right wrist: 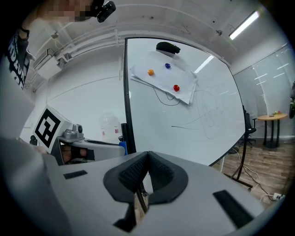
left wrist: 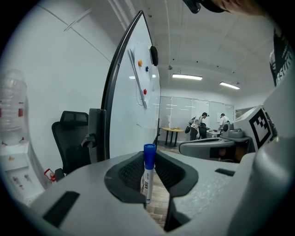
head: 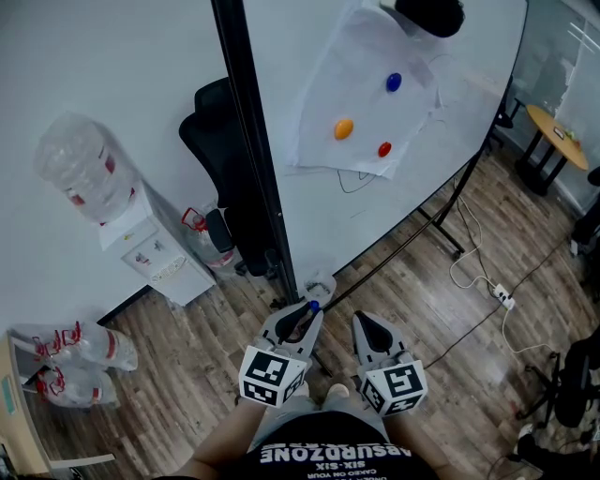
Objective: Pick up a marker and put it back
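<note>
Left hand-held gripper (head: pixel 300 321): clamped on a marker (left wrist: pixel 147 177). The marker has a slim white barrel with dark print and a blue cylindrical cap. It stands upright between the dark ribbed pads (left wrist: pixel 130 173), with the cap poking above them.

Right hand-held gripper (right wrist: pixel 147 159): empty, grey matte shell, textured black jaws closed tip to tip. It sits just beside the left one, over a wood-plank floor (head: pixel 427 314).

Ahead is a glossy whiteboard (head: pixel 403 206) in a black frame. On it a creased white paper sheet (head: pixel 361 108) is held by round blue (head: pixel 394 82), orange (head: pixel 344 128) and red (head: pixel 384 149) magnets. A black eraser (head: pixel 429 14) sits above the sheet.

To the left are a black office chair (head: pixel 217 141) and a white water dispenser (head: pixel 155 258) topped with a clear plastic bottle (head: pixel 84 169).
</note>
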